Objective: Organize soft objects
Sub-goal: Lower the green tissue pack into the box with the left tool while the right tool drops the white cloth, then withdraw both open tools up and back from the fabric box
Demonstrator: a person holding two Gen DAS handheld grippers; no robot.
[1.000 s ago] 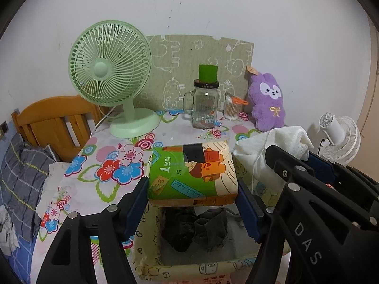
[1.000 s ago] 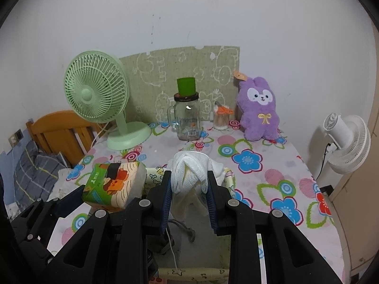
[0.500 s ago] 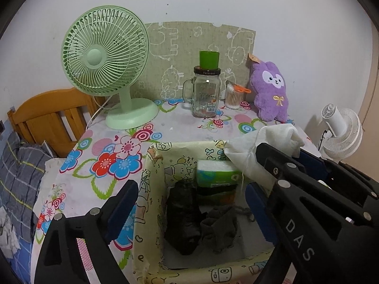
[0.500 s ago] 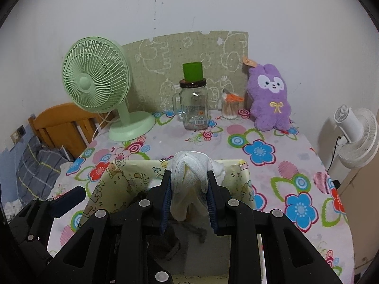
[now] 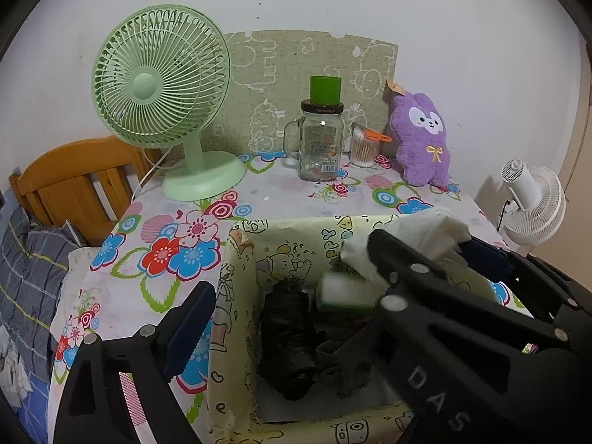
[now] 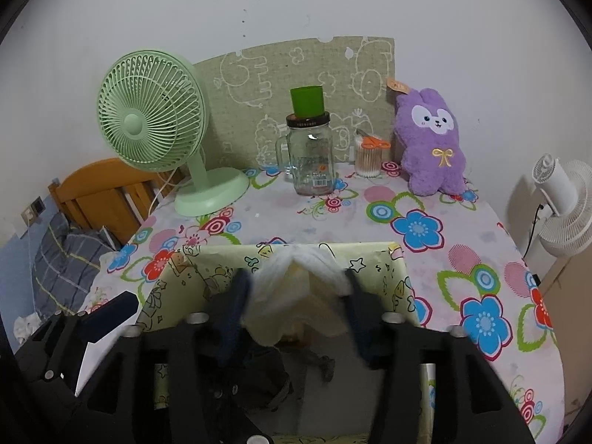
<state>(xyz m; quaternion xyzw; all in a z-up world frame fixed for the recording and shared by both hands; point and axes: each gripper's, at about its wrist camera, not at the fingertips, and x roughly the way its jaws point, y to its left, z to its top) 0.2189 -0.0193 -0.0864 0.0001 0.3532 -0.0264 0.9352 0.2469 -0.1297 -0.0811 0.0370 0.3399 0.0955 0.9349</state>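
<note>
Left gripper [image 5: 292, 318]: lower part of the left wrist view, over the storage box; jaws spread wide with nothing between them. A second ago they flanked the tissue pack, which they no longer hold.
Tissue pack [image 5: 344, 292]: lies inside the box against its far wall, right of centre, partly hidden by the right gripper; a second ago it was up at the rim between the left jaws.
Right gripper [image 6: 296, 296]: bottom centre of the right wrist view, over the box; jaws have just been opening and now stand apart, where a second ago they were clamped tight. The blurred pads sit at the cloth's two sides; whether they touch it I cannot tell.
White cloth [image 6: 296, 288]: between the right jaws at the box's far rim, spread wider and sagging lower than before.
Storage box [image 5: 236, 296]: yellow cartoon-print box at the lower centre, on the flowered tablecloth [image 5: 177, 244].
Dark clothing [image 5: 288, 336]: bundled on the box floor, unchanged.
</note>
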